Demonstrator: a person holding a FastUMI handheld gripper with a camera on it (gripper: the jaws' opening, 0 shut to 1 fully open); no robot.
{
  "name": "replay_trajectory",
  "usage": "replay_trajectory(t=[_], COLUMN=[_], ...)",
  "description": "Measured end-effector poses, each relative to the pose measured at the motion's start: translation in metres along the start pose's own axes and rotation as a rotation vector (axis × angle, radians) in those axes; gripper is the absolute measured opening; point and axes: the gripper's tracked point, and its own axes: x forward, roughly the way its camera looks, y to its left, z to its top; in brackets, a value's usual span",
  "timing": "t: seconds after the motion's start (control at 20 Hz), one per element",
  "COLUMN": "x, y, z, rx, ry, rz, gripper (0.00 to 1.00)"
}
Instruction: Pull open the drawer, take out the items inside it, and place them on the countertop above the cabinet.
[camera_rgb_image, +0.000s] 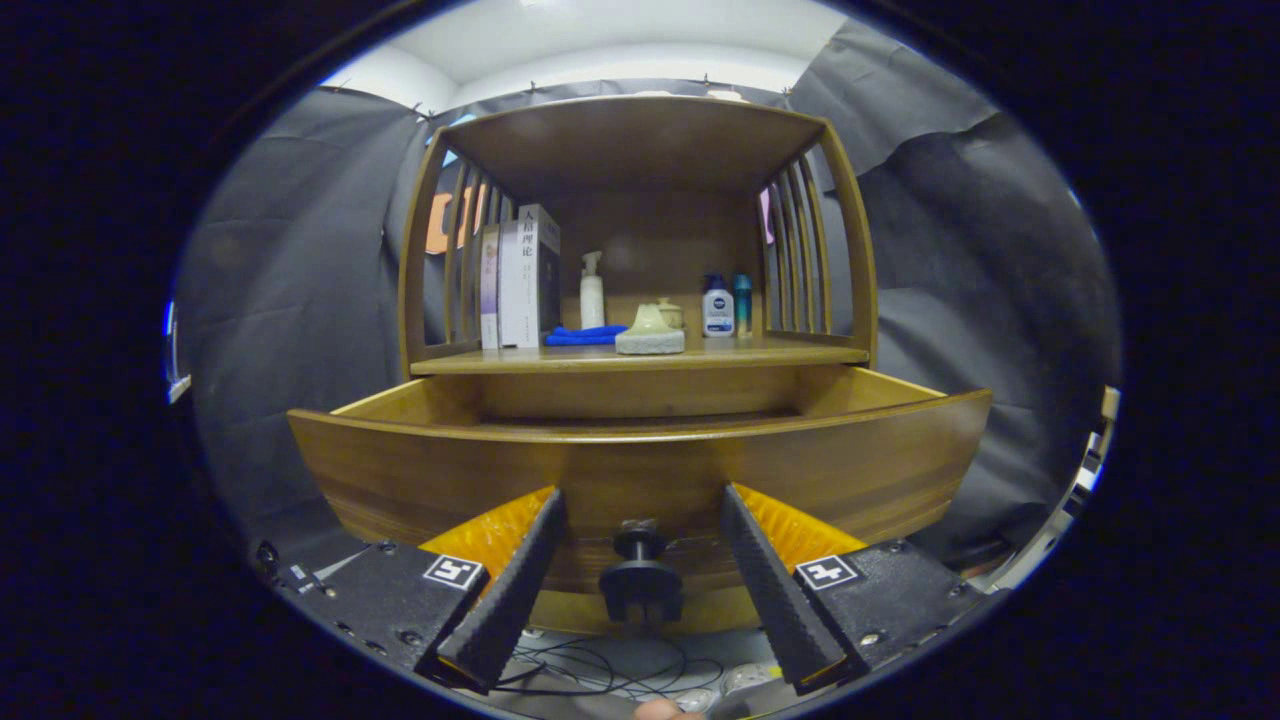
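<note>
The wooden drawer (640, 470) stands pulled out from the cabinet, its front panel facing me. Its black knob (640, 575) sits between my gripper's (640, 505) two fingers, touching neither. The fingers are open, black ribbed pads (520, 590) with orange backs spread wide on either side of the knob. The drawer's inside is hidden behind its front panel. Above it lies the countertop (780, 352), where a pale sponge-like item (650, 335) and a blue cloth (585, 335) rest.
On the countertop stand books (520, 280) at the left, a white spray bottle (592, 290), a small jar (670, 313) and two bottles (728, 305) at the right. Slatted sides and a top board enclose it. Cables (600, 670) lie on the floor below.
</note>
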Motion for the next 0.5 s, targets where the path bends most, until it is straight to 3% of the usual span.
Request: replay_trajectory(t=[0.5], x=[-0.0009], y=[0.0016], z=[0.0021], rx=[0.005], ry=[-0.015], rz=[0.002], gripper=[0.98])
